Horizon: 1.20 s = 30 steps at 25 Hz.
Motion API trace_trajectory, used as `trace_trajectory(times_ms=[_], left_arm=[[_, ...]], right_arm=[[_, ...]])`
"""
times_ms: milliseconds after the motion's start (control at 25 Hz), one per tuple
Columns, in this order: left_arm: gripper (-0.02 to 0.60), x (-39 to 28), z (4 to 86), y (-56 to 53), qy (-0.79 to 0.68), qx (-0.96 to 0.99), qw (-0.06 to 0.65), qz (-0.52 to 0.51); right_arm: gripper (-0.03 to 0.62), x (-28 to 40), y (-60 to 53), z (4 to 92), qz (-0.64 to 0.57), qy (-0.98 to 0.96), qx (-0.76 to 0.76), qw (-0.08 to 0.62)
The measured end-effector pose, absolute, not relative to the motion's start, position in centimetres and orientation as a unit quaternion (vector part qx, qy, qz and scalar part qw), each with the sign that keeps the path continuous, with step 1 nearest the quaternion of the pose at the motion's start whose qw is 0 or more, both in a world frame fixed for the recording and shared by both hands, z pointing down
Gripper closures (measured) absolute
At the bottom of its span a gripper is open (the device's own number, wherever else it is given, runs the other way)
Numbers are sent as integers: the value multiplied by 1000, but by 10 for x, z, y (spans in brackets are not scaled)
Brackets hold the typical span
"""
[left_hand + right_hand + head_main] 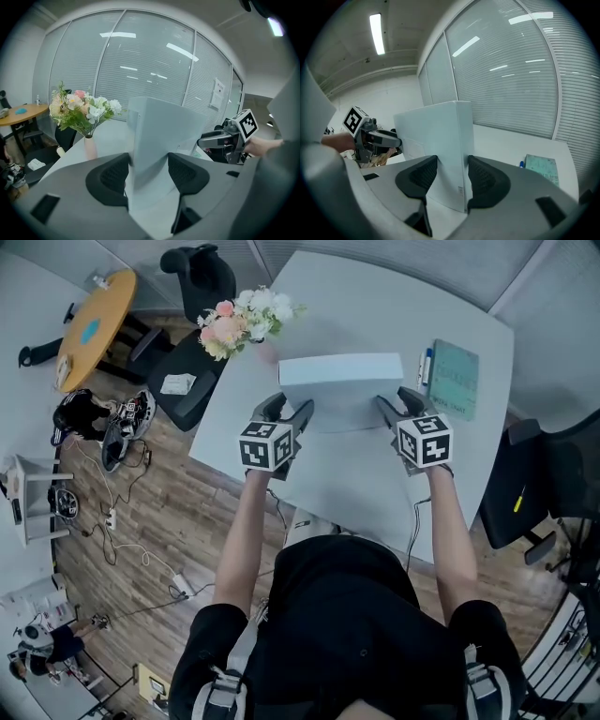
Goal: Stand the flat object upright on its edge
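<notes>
While upright on edge — a pale, slim box [342, 381]

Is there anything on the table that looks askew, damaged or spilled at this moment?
Nothing stands out. The box stands upright on its edge, gripped at its two ends by the left gripper and the right gripper. The vase stands straight, and the notebook lies flat.

Person in all-black clothing, short sleeves, grey buckled straps low at both sides. Left claw [289, 410], right claw [398, 400]: dark grey, ribbed pads, white cubes bearing black square markers.
</notes>
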<state>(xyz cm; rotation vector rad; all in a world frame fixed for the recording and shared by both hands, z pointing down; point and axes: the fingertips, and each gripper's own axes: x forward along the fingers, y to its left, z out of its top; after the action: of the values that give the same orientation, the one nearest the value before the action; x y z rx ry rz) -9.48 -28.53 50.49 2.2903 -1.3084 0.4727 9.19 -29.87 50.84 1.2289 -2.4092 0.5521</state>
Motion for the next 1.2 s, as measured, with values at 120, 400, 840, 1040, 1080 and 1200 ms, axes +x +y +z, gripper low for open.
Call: trace_trajectory(times_ms=[120, 400, 840, 1040, 1080, 1200], left_arm=[[319, -94, 505, -283, -474, 833, 228, 169], [319, -93, 507, -271, -466, 837, 231, 173], [319, -93, 510, -251, -463, 835, 232, 186], [319, -93, 509, -242, -472, 831, 231, 183], [319, -94, 509, -240, -473, 830, 232, 182], [319, -95, 510, -236, -473, 830, 234, 179]], right_arm=[[382, 93, -297, 509, 196, -857, 438, 187], [379, 94, -288, 510, 199, -860, 429, 191], [376, 95, -272, 510, 199, -862, 423, 197], [378, 102, -265, 513, 197, -860, 426, 199], [378, 103, -263, 514, 198, -860, 426, 200], [379, 107, -257, 518, 201, -857, 429, 203]])
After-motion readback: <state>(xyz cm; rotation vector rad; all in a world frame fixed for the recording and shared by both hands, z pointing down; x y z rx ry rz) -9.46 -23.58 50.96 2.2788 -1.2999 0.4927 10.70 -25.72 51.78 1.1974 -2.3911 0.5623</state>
